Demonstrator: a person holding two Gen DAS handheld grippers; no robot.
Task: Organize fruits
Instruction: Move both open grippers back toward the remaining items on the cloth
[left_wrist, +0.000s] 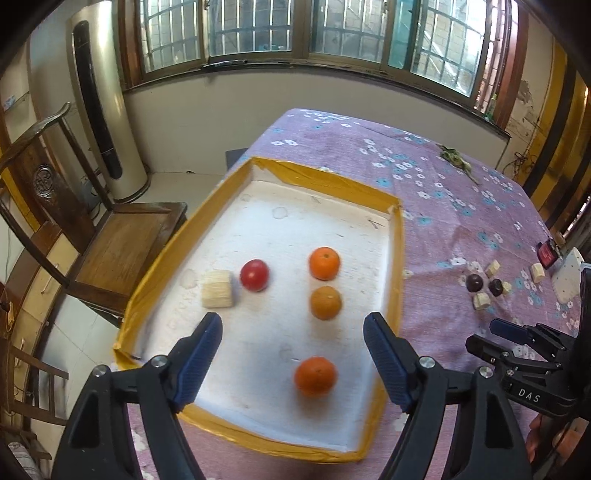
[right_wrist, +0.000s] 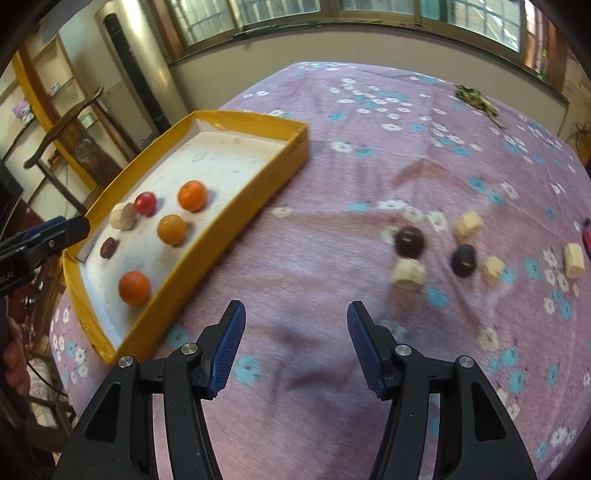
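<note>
Inside the yellow-rimmed tray (left_wrist: 398, 258), on its white floor, lie three oranges: one (left_wrist: 324, 263) toward the far side, a duller one (left_wrist: 325, 302) just on the near side of it, and a third (left_wrist: 315, 376) well apart toward the near wall. At 9 o'clock of the far orange sits a red tomato (left_wrist: 254, 275), and just beside the tomato, again at 9 o'clock, a pale cut chunk (left_wrist: 218, 294). The right wrist view adds a small dark red fruit (right_wrist: 108, 247) near the tray's left wall, at 7 o'clock of the pale chunk.

The tray rests on a desk covered with a purple flowered cloth (left_wrist: 424, 177). On the cloth, well apart from the tray at 3 o'clock, lie two dark round fruits (right_wrist: 410, 242) (right_wrist: 463, 260) among several pale chunks: one (right_wrist: 408, 274) touching the first dark fruit at its 6 o'clock, others (right_wrist: 468, 225) (right_wrist: 493, 268) (right_wrist: 574, 260) scattered near.

The left gripper (left_wrist: 293, 325) hovers over the near half of the tray, its blue-padded fingers (left_wrist: 201, 354) spread wide with nothing between them. The right gripper (right_wrist: 295, 314) hangs over bare cloth between the tray and the dark fruits, fingers (right_wrist: 229, 343) likewise wide and empty.

A wooden chair (left_wrist: 122, 243) stands at 9 o'clock of the desk, a tall standing air conditioner (left_wrist: 103, 99) behind it, and barred windows (left_wrist: 295, 29) at 12 o'clock.
</note>
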